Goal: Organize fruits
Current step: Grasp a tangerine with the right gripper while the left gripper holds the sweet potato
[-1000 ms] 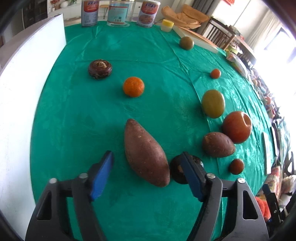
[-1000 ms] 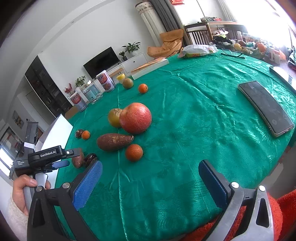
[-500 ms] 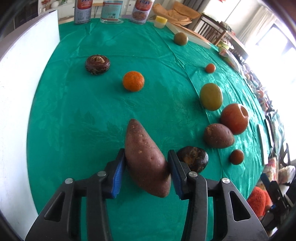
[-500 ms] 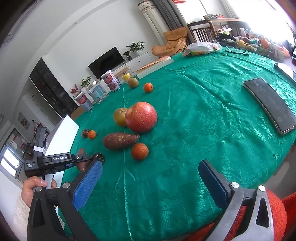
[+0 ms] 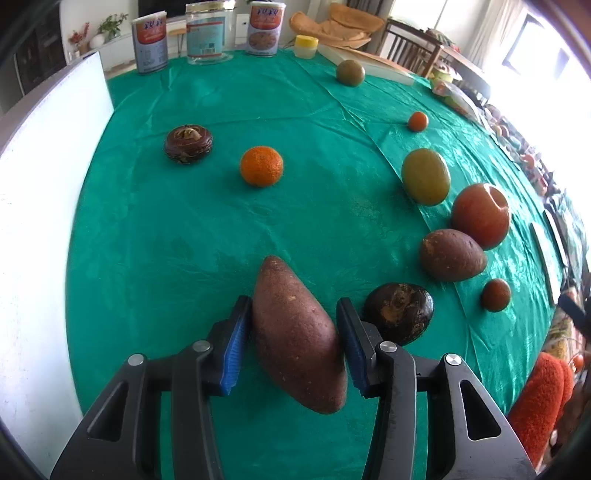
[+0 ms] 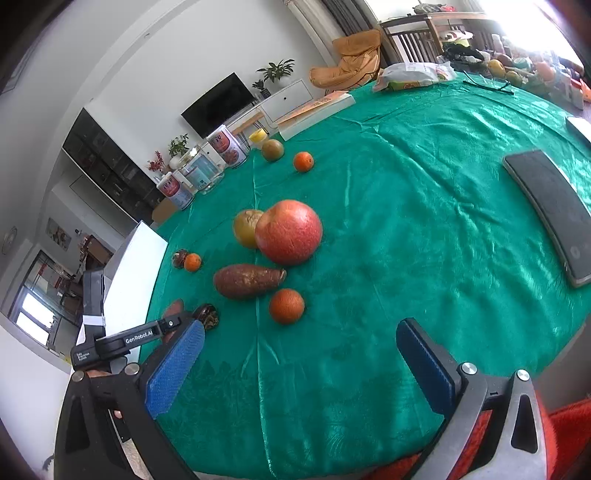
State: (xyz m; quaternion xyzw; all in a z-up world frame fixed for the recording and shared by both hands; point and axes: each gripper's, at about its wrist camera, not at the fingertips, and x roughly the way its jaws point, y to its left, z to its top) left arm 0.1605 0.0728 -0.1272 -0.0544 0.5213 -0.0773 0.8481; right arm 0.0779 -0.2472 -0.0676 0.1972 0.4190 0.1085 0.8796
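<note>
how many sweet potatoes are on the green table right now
2. One sweet potato is clamped between the left gripper pads; the other sweet potato lies to its right, beside the red apple. None seems hidden.

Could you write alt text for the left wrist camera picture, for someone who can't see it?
The left gripper is shut on a sweet potato over a green tablecloth. A dark round fruit sits just right of it, and an orange, an apple and other fruit lie farther off, with three cans at the far edge.
</note>
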